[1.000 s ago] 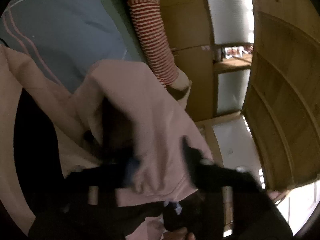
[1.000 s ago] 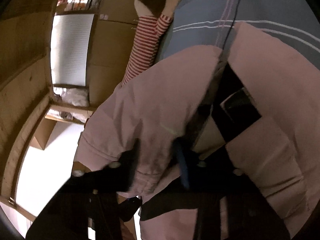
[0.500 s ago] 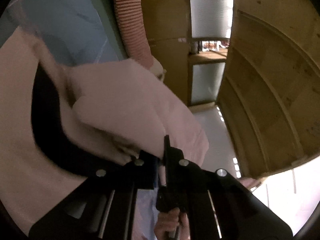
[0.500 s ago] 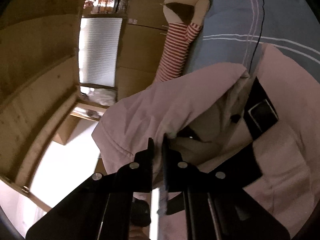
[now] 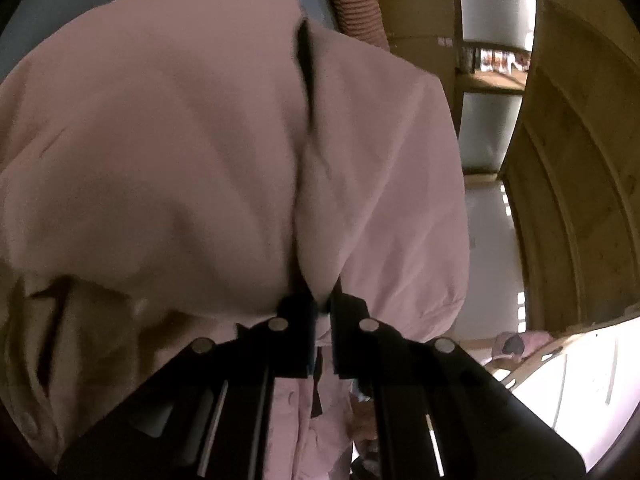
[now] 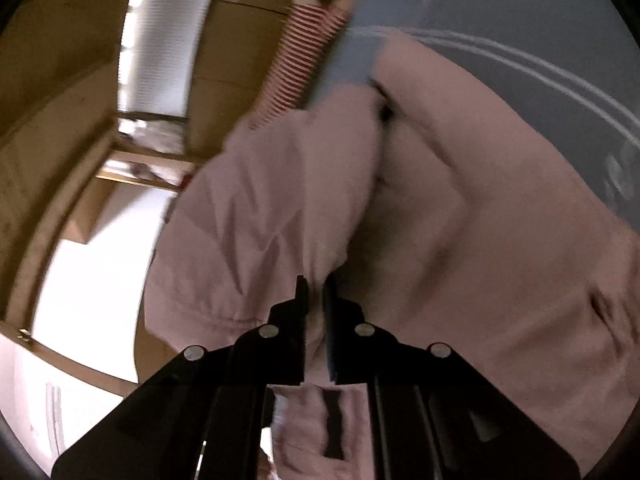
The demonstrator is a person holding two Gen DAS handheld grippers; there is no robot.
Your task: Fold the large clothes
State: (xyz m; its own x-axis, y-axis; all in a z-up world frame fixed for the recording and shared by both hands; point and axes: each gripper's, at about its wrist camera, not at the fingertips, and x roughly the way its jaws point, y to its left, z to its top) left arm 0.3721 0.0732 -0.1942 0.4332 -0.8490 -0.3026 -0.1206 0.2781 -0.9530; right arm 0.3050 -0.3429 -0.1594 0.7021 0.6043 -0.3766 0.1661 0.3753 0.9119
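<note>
A large pale pink garment (image 5: 192, 152) with a dark seam fills most of the left wrist view. It bunches into my left gripper (image 5: 321, 304), which is shut on a pinch of its cloth. In the right wrist view the same pink garment (image 6: 460, 232) spreads over a blue bed cover (image 6: 520, 12), with a folded flap hanging toward the left. My right gripper (image 6: 316, 284) is shut on a fold of that garment. More pink cloth hangs below both grippers.
A red-and-white striped plush limb (image 6: 304, 60) lies at the bed's edge. Wooden shelving (image 5: 572, 184) and frosted window panels (image 6: 160, 44) stand beyond. A white floor (image 6: 92, 268) shows beside the bed. A hand (image 5: 362, 420) shows under the left gripper.
Both grippers went from open around the cloth to shut on it. They have since carried the pink garment across the bed, so it now covers most of both views.
</note>
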